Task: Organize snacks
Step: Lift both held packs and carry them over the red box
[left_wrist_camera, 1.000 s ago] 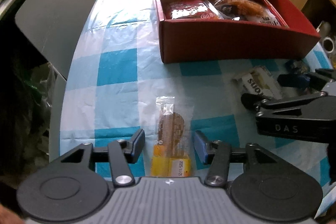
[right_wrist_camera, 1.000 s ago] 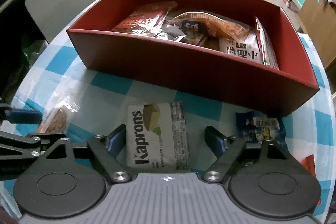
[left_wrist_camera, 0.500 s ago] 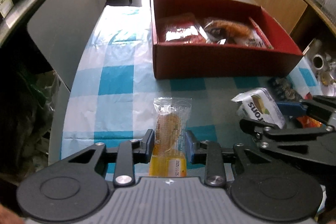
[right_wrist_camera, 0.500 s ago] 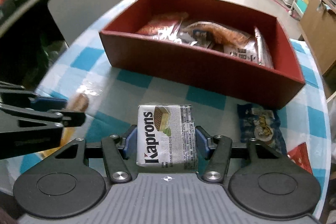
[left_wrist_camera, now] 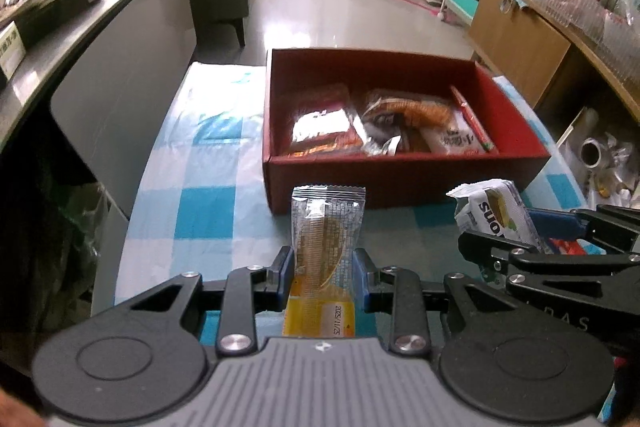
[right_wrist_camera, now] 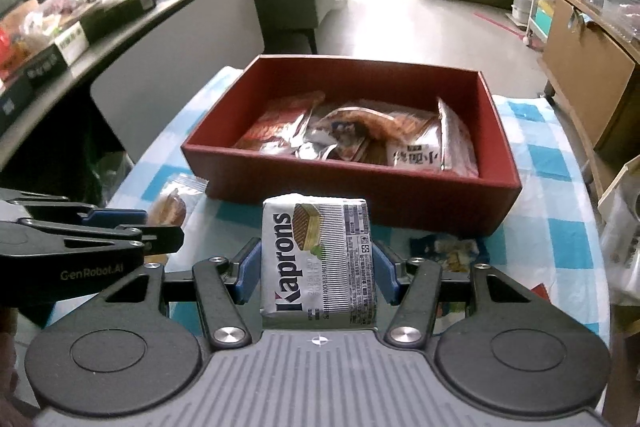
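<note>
Left gripper (left_wrist_camera: 322, 273) pinched the clear-wrapped biscuit pack (left_wrist_camera: 326, 227), right gripper (right_wrist_camera: 316, 273) clamped on the Kaprons wafer pack (right_wrist_camera: 318, 259), both lifted off the checked tablecloth (left_wrist_camera: 208, 211) by its near edge, just short of the red box (right_wrist_camera: 360, 187)

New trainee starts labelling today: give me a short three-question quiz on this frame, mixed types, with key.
1. True or false: the left gripper holds nothing.
2. Which snack does the right gripper hold? A) Kaprons wafer pack B) blue packet C) nothing
3. Fill in: the loose blue packet lies on the tablecloth, ____ the red box.

Key: 1 false, it grips the clear-wrapped biscuit; 2 A; 3 outside.
</note>
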{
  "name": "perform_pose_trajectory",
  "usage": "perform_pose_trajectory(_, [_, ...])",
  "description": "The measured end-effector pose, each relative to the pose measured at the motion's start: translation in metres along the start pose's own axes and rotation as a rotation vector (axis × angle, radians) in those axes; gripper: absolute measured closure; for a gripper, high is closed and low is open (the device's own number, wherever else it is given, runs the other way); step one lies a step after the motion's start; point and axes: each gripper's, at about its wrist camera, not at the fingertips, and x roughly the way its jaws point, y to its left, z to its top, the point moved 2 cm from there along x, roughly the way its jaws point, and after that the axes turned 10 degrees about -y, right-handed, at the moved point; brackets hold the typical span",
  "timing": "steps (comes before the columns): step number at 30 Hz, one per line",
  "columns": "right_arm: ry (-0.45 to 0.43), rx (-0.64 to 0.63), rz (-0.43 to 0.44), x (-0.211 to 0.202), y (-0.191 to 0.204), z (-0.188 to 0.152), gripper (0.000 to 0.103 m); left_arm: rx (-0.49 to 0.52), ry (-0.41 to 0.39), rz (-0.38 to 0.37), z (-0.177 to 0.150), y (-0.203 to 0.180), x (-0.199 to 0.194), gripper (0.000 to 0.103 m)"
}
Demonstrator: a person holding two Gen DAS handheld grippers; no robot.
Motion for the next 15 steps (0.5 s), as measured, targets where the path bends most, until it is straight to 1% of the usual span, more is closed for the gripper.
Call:
perform_pose_trajectory(7, [-0.043,0.037,-0.009,-0.003,-0.012,0.013,0.039,-0.006,-0.030,0.004,0.019,-0.007,0.006,0.077])
perform_pose_trajectory(15, [-0.098,0.106,-0.024,0.000,-0.029,0.031,0.039,0.001,-0.077,0.005,0.043,-0.024,0.015,0.077])
